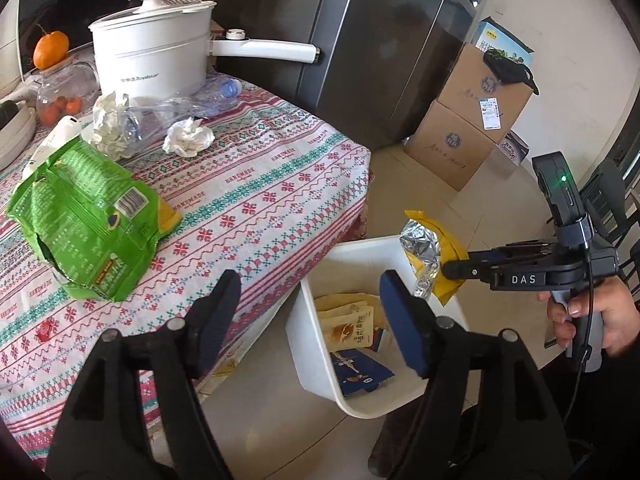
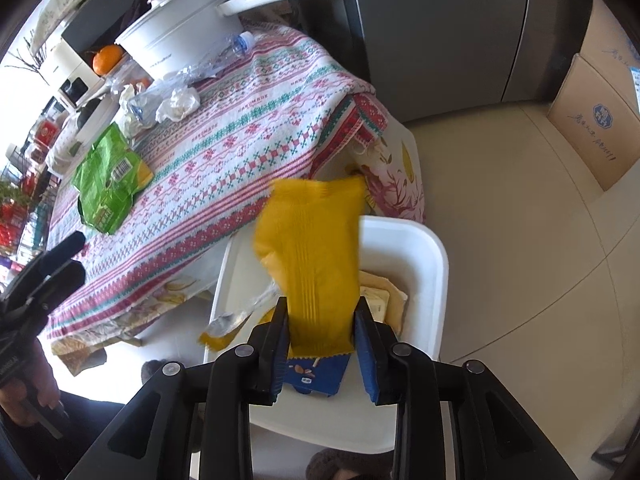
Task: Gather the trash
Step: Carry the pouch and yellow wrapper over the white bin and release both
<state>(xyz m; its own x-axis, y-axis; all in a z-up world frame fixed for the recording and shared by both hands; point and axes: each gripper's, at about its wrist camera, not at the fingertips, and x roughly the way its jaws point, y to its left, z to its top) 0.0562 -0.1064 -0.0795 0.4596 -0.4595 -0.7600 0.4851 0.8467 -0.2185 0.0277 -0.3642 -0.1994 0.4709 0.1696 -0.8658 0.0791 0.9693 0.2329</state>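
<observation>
My right gripper [image 2: 322,340] holds a yellow foil-lined snack wrapper [image 2: 308,248] over the white trash bin [image 2: 432,248]; its jaws stand a little apart with the wrapper between them. From the left wrist view the wrapper [image 1: 430,254] hangs above the bin's rim [image 1: 360,244]. The bin holds several wrappers [image 1: 352,328]. My left gripper [image 1: 310,312] is open and empty over the table edge. On the tablecloth lie a green snack bag [image 1: 88,220], crumpled tissues [image 1: 188,138], a crushed plastic bottle [image 1: 192,106].
A white electric pot [image 1: 152,56] with a long handle, a jar with oranges [image 1: 60,92] and dishes stand at the table's back. A grey fridge [image 1: 380,40] and stacked cardboard boxes [image 1: 468,120] stand beyond. The floor is beige tile.
</observation>
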